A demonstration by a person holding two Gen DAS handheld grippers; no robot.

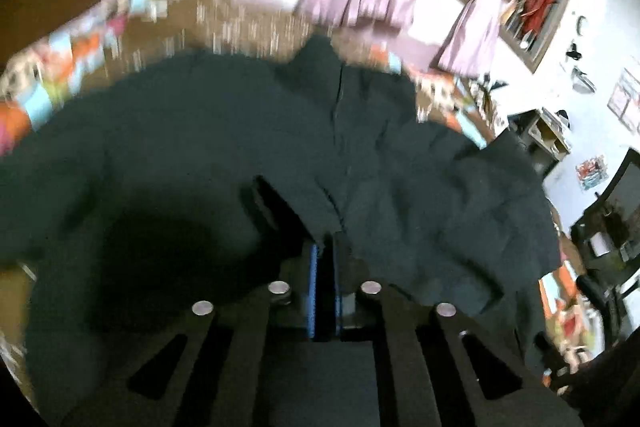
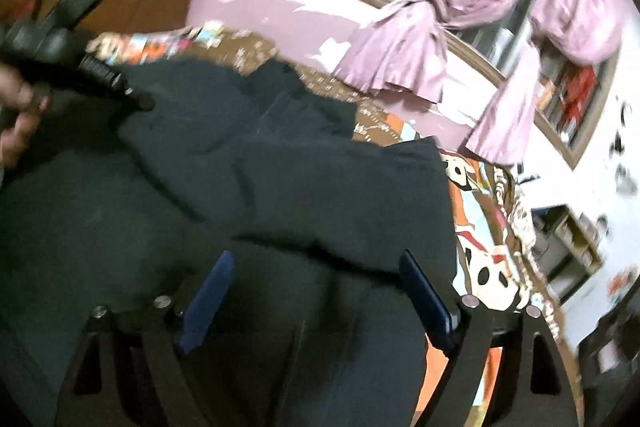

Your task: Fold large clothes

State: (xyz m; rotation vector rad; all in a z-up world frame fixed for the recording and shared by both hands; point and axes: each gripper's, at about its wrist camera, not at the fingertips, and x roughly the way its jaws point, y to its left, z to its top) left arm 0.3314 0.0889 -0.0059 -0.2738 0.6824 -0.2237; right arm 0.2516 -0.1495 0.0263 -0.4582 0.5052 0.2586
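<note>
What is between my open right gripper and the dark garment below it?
Nothing visible. The right gripper hangs open directly over the dark garment on the patterned bedspread, with only cloth beneath. The left gripper is shut on a fold.

I can read no text, label, brand or number in either wrist view. The small pale posters on the white wall (image 1: 624, 99) are too blurred for me to make out any lettering. The bright patterned bedspread (image 2: 480, 267) shows only pictures, no words I can read.
</note>
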